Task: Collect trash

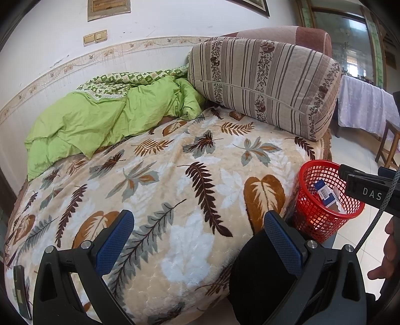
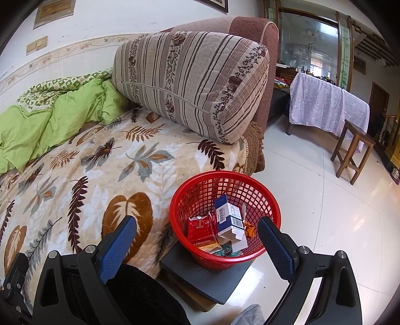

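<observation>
A lived-in home: a bed (image 1: 175,180) under a leaf-print blanket, green quilt (image 1: 100,117) and striped cushion (image 1: 262,85) at its head, framed pictures (image 1: 108,8) above, cloth-draped counter (image 2: 327,102) and wooden stool (image 2: 352,150) beyond.

Both wrist views face the bed (image 1: 175,175), sharing the red basket (image 2: 272,200).

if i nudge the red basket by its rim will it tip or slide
The red basket is thin open mesh and holds only a few cartons and wrappers, so it is probably light and would slide easily. It narrows toward the base and stands on a dark flat block, near that block's edge, so a rim push could tip it off. The rim likely flexes.
</observation>
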The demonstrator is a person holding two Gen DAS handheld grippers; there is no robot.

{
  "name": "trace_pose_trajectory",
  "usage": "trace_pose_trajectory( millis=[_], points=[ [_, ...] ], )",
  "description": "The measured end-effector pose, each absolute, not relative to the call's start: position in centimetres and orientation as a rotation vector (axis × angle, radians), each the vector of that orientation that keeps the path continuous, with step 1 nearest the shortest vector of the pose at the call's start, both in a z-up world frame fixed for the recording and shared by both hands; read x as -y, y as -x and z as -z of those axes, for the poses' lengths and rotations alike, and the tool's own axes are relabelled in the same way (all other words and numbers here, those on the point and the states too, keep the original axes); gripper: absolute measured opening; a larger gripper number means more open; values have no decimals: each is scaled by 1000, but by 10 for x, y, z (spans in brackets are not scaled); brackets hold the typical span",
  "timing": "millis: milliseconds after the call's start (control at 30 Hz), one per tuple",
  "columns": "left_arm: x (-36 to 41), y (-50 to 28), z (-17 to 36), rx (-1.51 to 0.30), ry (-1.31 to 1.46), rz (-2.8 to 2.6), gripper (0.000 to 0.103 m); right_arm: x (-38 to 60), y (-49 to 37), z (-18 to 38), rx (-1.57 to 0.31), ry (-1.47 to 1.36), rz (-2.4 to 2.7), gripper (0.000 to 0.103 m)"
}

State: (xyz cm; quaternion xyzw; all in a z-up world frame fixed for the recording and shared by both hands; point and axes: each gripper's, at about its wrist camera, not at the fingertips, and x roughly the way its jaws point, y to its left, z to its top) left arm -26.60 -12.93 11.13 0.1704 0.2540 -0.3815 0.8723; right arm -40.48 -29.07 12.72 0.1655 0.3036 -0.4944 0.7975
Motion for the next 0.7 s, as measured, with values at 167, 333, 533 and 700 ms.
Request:
trace_pose_trajectory(
  millis=[167, 333, 533, 700],
  points=[
    [129, 265, -112, -532, -355, 797, 103, 290, 405, -127, -652, -355, 1063, 98],
    [129, 264, -113, -532, -355, 797, 103, 289, 404, -128, -654, -354, 1059, 98],
    [129, 264, -112, -533, -355, 796, 103, 288, 404, -128, -654, -354, 1059, 98],
    [129, 263, -113, -533, -355, 795, 103, 288, 404, -127, -654, -354, 1057, 98]
  ],
)
